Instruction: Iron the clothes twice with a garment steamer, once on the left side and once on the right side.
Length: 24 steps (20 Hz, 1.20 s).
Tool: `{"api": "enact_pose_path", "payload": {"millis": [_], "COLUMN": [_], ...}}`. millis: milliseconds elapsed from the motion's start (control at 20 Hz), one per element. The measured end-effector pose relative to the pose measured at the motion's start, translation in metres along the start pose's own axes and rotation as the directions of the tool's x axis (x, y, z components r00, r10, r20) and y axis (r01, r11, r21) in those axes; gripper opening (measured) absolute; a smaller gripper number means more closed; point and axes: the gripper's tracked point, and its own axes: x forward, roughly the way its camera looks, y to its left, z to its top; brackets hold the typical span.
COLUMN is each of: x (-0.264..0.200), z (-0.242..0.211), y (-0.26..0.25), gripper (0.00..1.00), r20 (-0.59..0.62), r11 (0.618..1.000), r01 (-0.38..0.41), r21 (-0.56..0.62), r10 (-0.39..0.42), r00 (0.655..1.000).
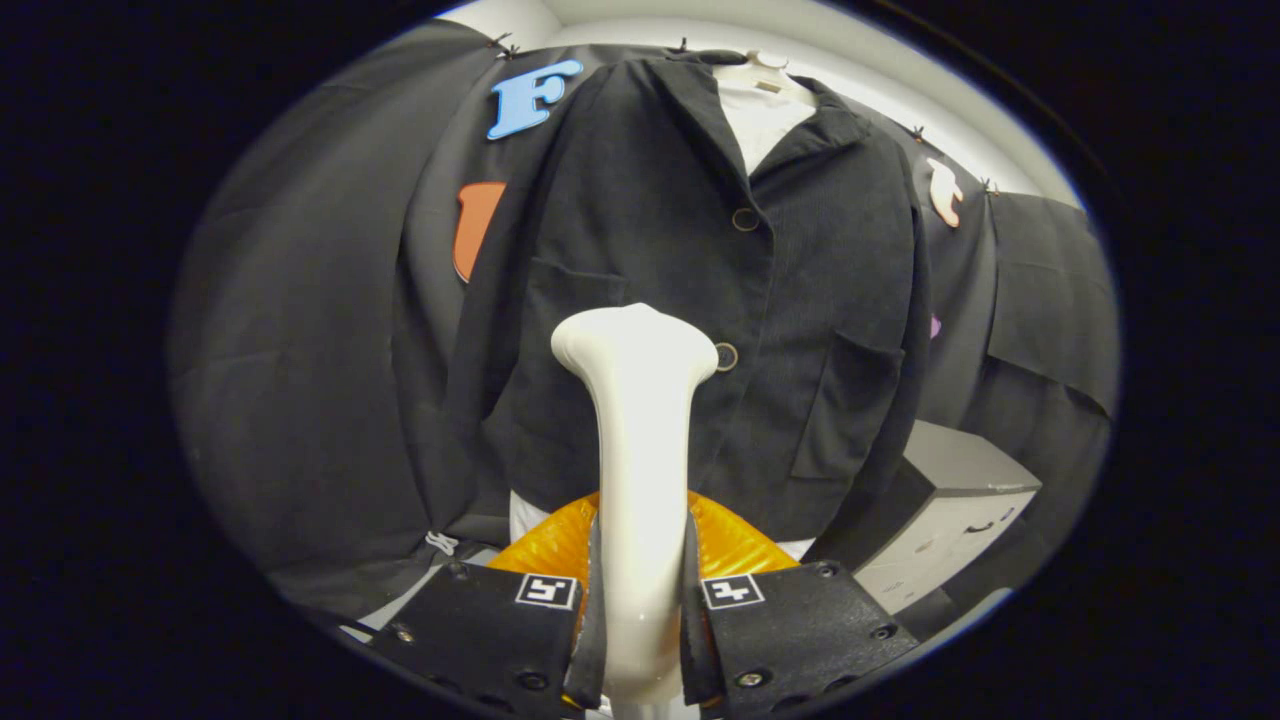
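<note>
A dark corduroy jacket [690,300] hangs on a pale hanger over a white shirt [760,120], straight ahead of me. My gripper [640,590] is shut on the white garment steamer [640,460], both fingers pressing its slim handle. The steamer's flared head rises beyond the fingers and stands before the jacket's lower front, beside the lower button [727,356]. Whether the head touches the cloth is unclear. An orange part [730,545] of the steamer's body sits behind the handle, just ahead of the fingers.
Black cloth covers the booth wall behind and to both sides of the jacket. A grey and white cabinet [950,520] stands low to the right of the jacket's hem.
</note>
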Motion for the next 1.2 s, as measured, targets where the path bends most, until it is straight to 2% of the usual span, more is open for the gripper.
{"api": "enact_pose_path", "payload": {"millis": [700,1200], "x": [-0.002,-0.009], "z": [-0.086,-0.127], "y": [0.003,0.004], "gripper": [0.32,0.32], "r20": [-0.157,-0.227], "r11": [1.000,0.996], "r01": [-0.020,-0.045], "r21": [-0.022,-0.071], "r10": [0.016,0.028], "r00": [0.987,0.974]}}
